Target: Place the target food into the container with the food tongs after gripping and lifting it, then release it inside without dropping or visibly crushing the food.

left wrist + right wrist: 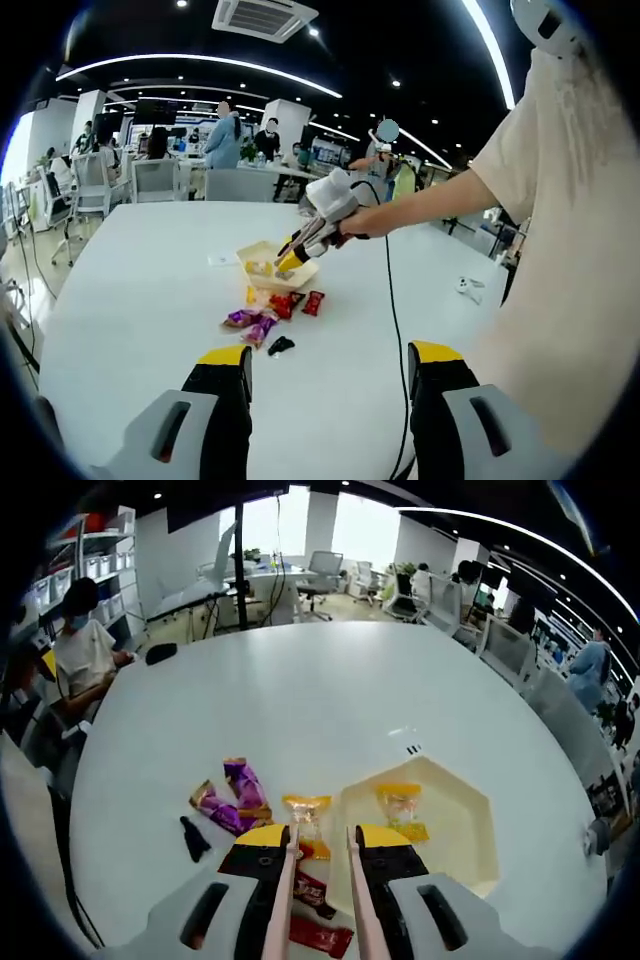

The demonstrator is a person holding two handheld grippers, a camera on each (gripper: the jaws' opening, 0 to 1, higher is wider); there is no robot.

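My right gripper (319, 852) held the tongs (283, 900) (arms parted) above a yellow snack (307, 813) beside the container (455, 830); my left gripper (329, 365) gaped, holding nothing.

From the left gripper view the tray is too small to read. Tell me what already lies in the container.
Observer: In the right gripper view, the pale hexagonal container holds one yellow-wrapped snack.
Operator: Report where the tong tips stand.
Observer: The tongs, held in the right gripper, have their tips spread at the near end of a second yellow packet, which lies on the table just outside the container's rim.
Operator: Name what else lies close by.
Observer: Purple packets lie left of it in that view, red packets show between the jaws, and a small black item sits farther left.
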